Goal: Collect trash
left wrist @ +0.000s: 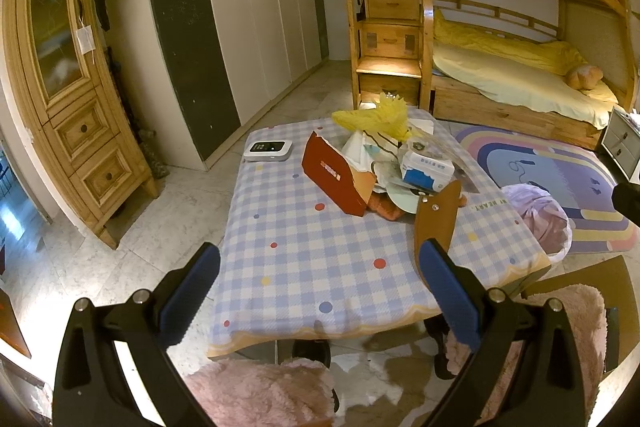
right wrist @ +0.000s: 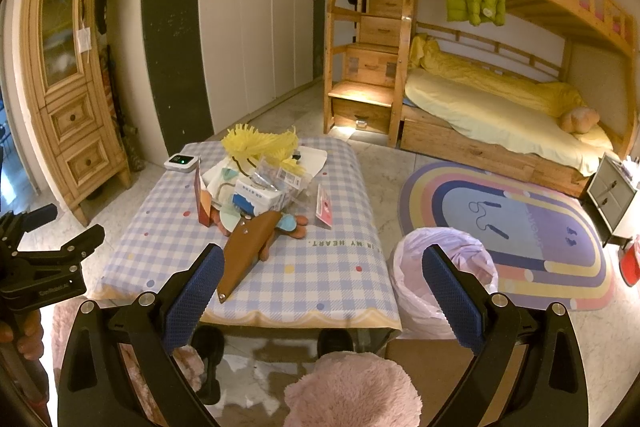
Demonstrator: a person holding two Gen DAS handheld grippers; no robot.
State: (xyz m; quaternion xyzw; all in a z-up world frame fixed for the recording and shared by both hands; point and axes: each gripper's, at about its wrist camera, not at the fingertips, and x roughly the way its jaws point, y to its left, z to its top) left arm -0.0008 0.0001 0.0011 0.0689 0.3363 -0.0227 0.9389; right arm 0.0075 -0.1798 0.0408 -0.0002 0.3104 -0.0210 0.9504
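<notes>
A pile of trash lies on a low table with a blue checked cloth [left wrist: 304, 259] [right wrist: 280, 279]: a red carton [left wrist: 334, 173] [right wrist: 199, 197], yellow frilly plastic [left wrist: 380, 117] [right wrist: 260, 143], a blue-white tissue pack [left wrist: 426, 171] [right wrist: 256, 199], papers, and a brown leather case [left wrist: 438, 217] [right wrist: 250, 249]. A bin with a pale purple bag [left wrist: 538, 217] [right wrist: 440, 275] stands at the table's right. My left gripper [left wrist: 320, 291] is open and empty over the table's near edge. My right gripper [right wrist: 322, 293] is open and empty, between the table's corner and the bin.
A white device [left wrist: 268, 149] [right wrist: 182, 161] sits at the table's far left corner. Pink fluffy stools [left wrist: 264, 391] [right wrist: 352, 391] are below the grippers. A rainbow rug [right wrist: 520, 227], a bunk bed [right wrist: 500, 115], wardrobes and a wooden cabinet [left wrist: 68, 99] surround the table.
</notes>
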